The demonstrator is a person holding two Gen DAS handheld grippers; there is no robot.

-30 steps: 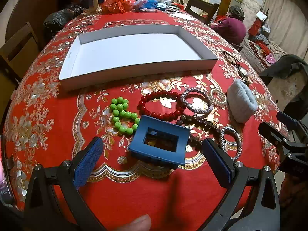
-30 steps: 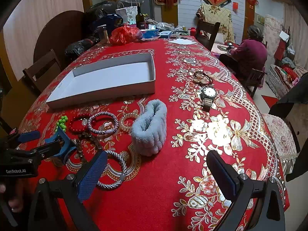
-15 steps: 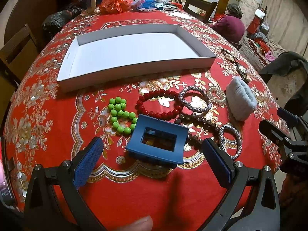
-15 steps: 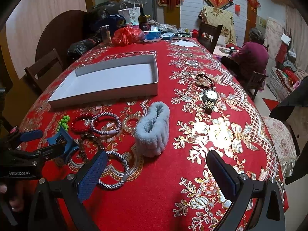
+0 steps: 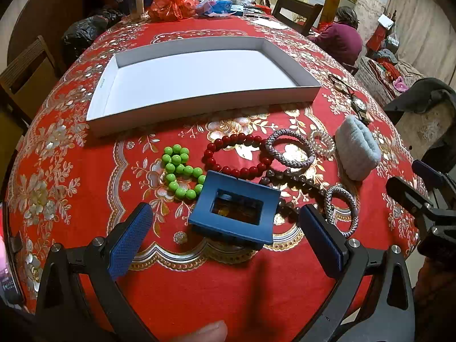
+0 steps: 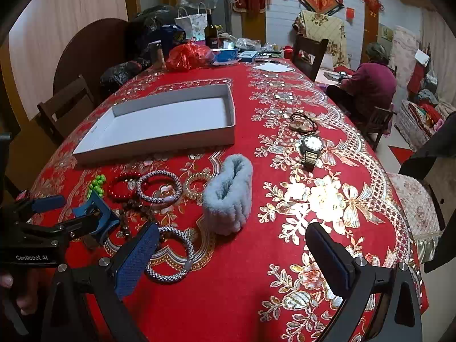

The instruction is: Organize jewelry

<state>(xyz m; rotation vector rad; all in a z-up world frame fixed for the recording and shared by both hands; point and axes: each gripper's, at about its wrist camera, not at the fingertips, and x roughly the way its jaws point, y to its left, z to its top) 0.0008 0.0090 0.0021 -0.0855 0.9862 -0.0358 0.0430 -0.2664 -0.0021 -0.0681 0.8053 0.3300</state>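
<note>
1. The left gripper (image 5: 225, 236), fingers apart, hovers at the blue hair claw (image 5: 235, 209) on the desk (image 5: 71, 171); green beads (image 5: 179, 171) and a red bracelet (image 5: 236, 154) lie just beyond.
2. The right gripper (image 6: 230, 256), fingers apart, faces the grey scrunchie (image 6: 228, 196).
3. Only the right wrist view clearly shows the watch (image 6: 312, 148).

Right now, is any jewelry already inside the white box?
No, the white box shows only its bare white floor, and the bracelets, such as the red bead bracelet, lie on the tablecloth before it.

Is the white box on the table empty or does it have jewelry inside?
Empty. The white box shows only its bare white floor in both views; the bracelets, such as the red bead bracelet, lie outside on the tablecloth.
</note>
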